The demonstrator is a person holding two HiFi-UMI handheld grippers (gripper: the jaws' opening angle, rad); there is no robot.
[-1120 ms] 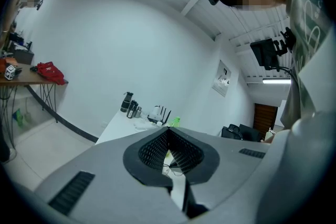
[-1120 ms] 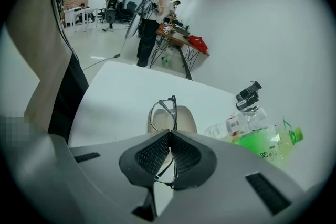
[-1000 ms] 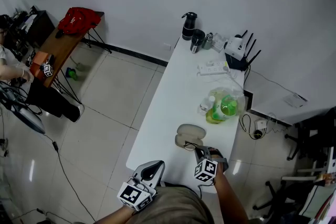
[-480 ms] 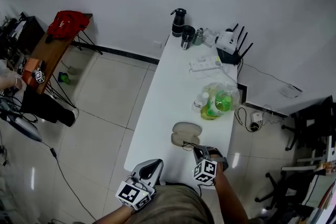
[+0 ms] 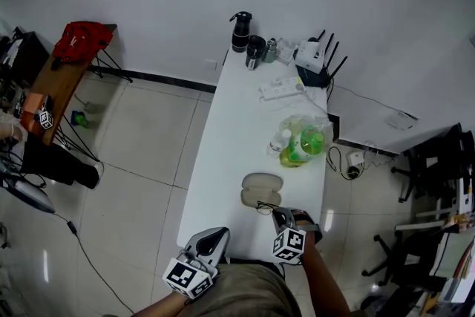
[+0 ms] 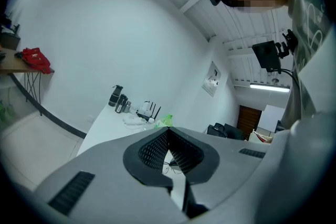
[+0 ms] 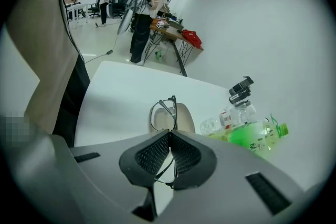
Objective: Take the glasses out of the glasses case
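Glasses (image 7: 163, 112) clamped in right gripper (image 5: 277, 213) jaws, seemingly clear of case (image 5: 261, 188); left gripper (image 5: 214, 235) closed.

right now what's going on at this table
A person is at the near end of a white table with a gripper in each hand. The right gripper has its jaws shut on a pair of glasses, holding them up just in front of the open glasses case, so they look out of it. The left gripper is shut on nothing, held back off the table's near edge.
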